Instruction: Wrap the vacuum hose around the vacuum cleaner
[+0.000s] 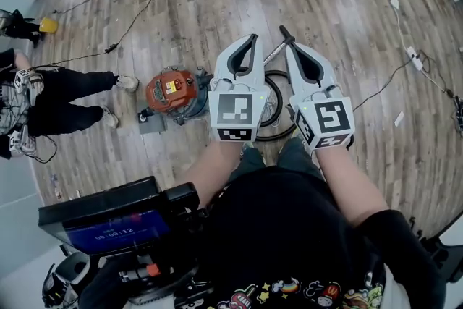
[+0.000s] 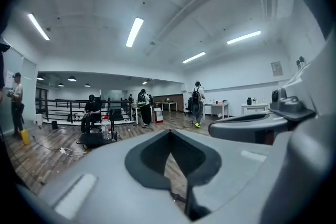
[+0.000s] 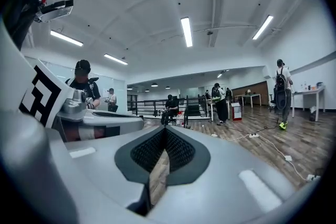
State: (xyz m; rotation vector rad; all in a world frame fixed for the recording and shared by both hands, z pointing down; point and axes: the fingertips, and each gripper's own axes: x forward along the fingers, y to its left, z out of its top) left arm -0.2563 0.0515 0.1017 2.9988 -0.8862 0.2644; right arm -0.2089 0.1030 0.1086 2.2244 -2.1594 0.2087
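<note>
An orange canister vacuum cleaner point(image 1: 171, 90) stands on the wooden floor, partly hidden behind my left gripper. Its black hose point(image 1: 273, 103) lies in a loop on the floor to its right, and a metal wand point(image 1: 275, 51) runs up from the loop. Both grippers are held side by side in the air above them, pointing forward and touching nothing. The left gripper point(image 1: 252, 37) point(image 2: 169, 132) is shut and empty. The right gripper point(image 1: 283, 30) point(image 3: 165, 128) is also shut and empty. Neither gripper view shows the vacuum or the hose.
A person in black point(image 1: 51, 103) sits on the floor at the left, feet near the vacuum. Cables point(image 1: 145, 11) and power strips point(image 1: 414, 56) trail across the floor. A dark screen device point(image 1: 108, 221) hangs at my lower left. Several people point(image 3: 219, 99) stand far off.
</note>
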